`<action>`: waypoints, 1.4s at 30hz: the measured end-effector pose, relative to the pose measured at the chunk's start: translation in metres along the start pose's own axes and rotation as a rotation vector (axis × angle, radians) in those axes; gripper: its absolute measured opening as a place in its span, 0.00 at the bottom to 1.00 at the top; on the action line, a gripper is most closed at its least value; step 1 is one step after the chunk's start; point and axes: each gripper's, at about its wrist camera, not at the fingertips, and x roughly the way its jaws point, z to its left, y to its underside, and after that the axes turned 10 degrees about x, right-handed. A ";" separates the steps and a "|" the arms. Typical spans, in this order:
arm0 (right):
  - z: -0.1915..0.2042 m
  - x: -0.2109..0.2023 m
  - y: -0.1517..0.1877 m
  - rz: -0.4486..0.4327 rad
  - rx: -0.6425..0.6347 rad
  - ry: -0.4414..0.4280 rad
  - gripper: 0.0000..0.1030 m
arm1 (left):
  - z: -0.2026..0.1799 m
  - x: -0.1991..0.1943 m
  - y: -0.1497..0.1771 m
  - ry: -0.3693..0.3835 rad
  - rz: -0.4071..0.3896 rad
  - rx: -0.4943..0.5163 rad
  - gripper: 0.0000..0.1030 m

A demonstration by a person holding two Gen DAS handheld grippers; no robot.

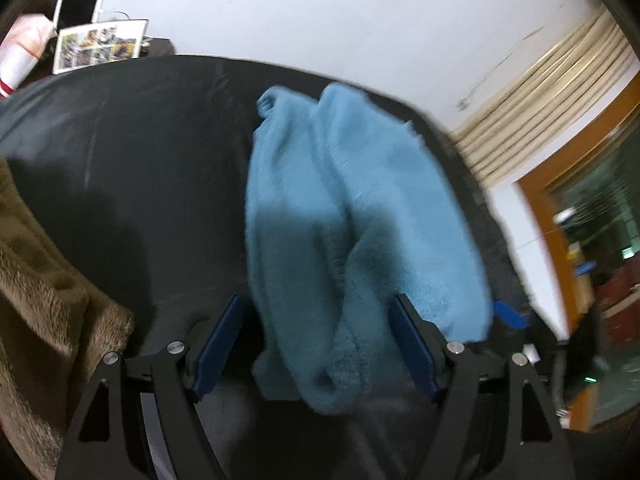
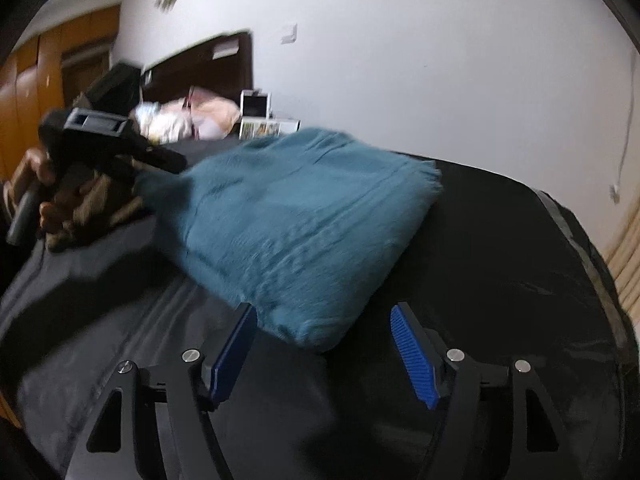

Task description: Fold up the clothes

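Observation:
A fuzzy teal sweater (image 1: 352, 216) lies bunched on a black sheet (image 1: 140, 152). My left gripper (image 1: 318, 312) is open, its blue pads (image 1: 218, 348) on either side of the sweater's near end. In the right wrist view the sweater (image 2: 296, 224) lies folded into a thick pad, one corner reaching between my open right gripper (image 2: 324, 320) fingers. The left gripper (image 2: 108, 140) shows at the sweater's far left end, held by a hand.
A brown furry garment (image 1: 44, 280) lies at the left on the sheet. A tablet and picture frame (image 1: 96, 44) stand at the back. A radiator (image 1: 548, 100) and wooden door frame are at the right. A dark headboard (image 2: 208, 68) stands by the white wall.

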 end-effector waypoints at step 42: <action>0.053 0.105 -0.079 0.021 0.009 -0.041 0.76 | -0.007 -0.005 -0.020 -0.210 -0.113 0.076 0.80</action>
